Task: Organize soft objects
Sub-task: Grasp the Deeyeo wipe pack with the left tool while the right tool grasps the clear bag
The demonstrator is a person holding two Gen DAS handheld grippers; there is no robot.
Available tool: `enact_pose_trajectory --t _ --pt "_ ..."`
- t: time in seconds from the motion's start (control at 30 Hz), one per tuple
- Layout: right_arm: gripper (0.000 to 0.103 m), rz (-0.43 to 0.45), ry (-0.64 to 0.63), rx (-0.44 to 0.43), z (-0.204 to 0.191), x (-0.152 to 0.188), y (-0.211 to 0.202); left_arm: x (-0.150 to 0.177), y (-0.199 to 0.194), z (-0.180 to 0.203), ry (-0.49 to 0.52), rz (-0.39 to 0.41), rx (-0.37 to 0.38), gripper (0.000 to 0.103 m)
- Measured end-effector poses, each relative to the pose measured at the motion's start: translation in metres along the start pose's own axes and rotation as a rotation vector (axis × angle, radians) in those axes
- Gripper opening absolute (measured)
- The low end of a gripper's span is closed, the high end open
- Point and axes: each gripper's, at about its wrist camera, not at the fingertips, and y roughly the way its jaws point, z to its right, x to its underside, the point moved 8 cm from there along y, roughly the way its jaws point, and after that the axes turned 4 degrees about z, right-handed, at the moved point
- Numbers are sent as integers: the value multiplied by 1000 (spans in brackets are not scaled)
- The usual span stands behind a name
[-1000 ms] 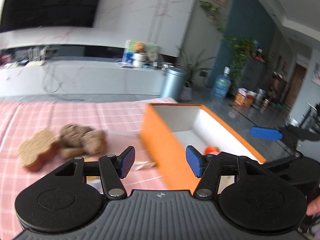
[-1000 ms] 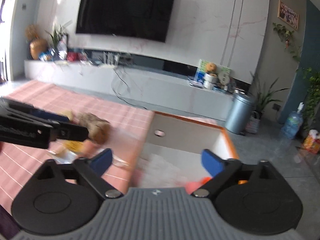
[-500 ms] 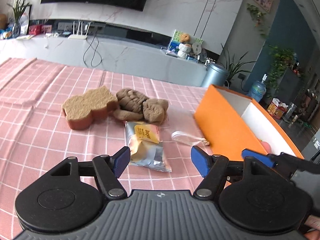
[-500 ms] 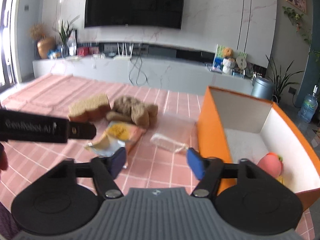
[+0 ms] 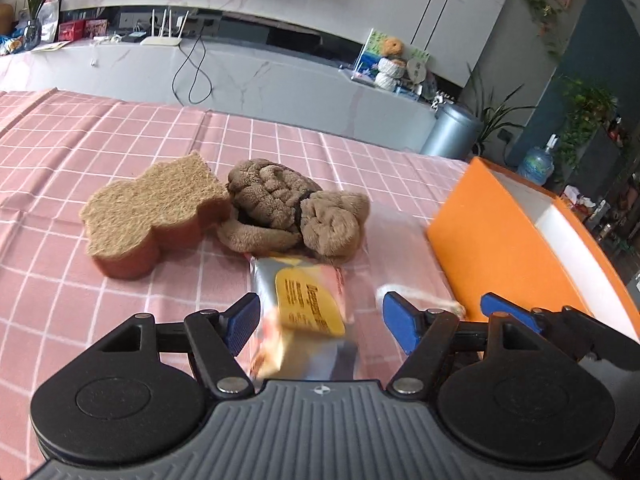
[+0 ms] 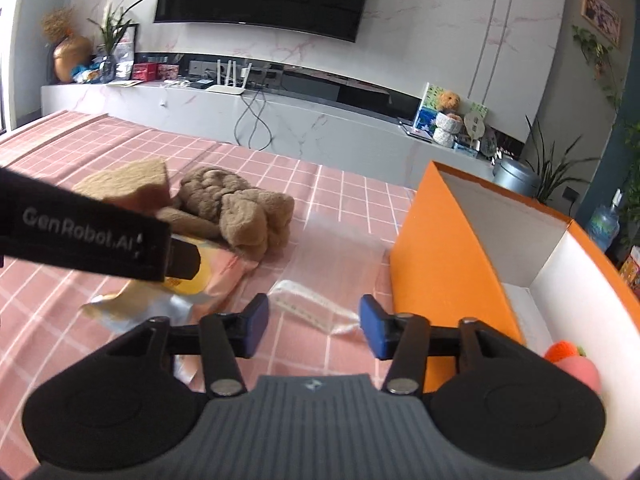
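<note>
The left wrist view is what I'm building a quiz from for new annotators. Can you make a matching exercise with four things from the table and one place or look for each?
Things:
1. sponge
2. brown plush toy
3. snack packet
4. orange box

Descriptions:
A. lies between the open fingers of the left tool
B. stands at the right, white inside
C. furthest left, tan scrubby top over an orange-brown base
D. crumpled fuzzy heap between the sponge and the box

Pairs: 1-C, 2-D, 3-A, 4-B
</note>
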Motion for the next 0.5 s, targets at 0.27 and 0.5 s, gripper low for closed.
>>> enact_pose_trajectory --t 0.27,0.5 --pt "68 -11 -11 43 0 2 47 2 32 4 47 -94 -53 87" --pt "66 -33 16 36 -1 8 74 9 51 3 84 -155 -97 89"
